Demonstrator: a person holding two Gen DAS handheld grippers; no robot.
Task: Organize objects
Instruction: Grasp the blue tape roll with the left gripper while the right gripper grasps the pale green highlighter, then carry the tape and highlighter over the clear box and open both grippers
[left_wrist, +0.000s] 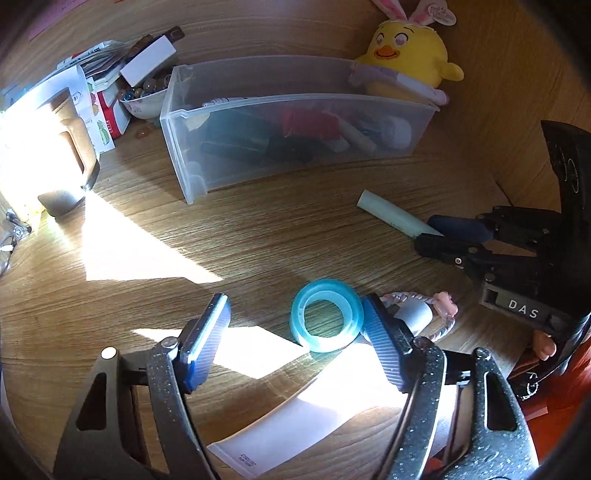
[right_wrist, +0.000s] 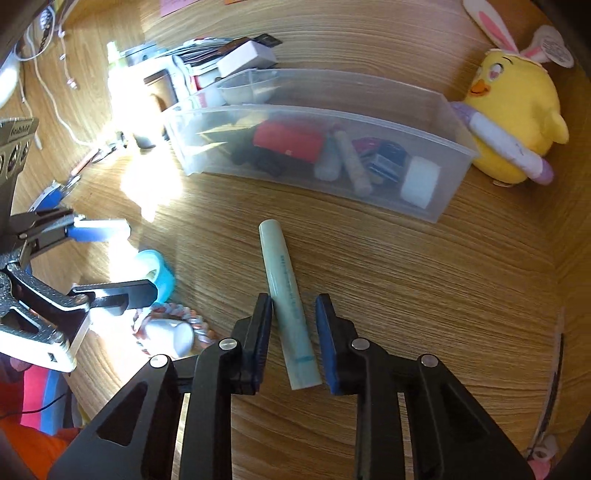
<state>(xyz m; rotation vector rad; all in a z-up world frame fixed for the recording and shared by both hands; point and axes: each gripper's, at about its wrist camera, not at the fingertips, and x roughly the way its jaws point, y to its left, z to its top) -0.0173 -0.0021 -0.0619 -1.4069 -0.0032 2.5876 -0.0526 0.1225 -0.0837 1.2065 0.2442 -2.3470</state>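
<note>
right gripper (right_wrist: 293, 341) sits closest to its own camera, its two pads straddling the near end of a pale green tube (right_wrist: 288, 302) that lies flat on the desk (right_wrist: 406, 277). its left pad touches the tube's side, while a sliver of desk shows between the tube and the right pad, so the jaws are narrowed around it but not clamped. the tube's long axis runs away from this gripper toward the far clear plastic bin (right_wrist: 436, 206), nearly in line with the fingers, so a squeeze would catch it across its width.

left gripper (left_wrist: 295, 339) stands about half open over a blue tape roll (left_wrist: 325, 319) resting on the desk; the roll lies against the right pad, well apart from the left pad, not gripped. judging by this, each hand has its own thing, and the bin lies far beyond both, with the tube nearer to it than the roll.
</note>
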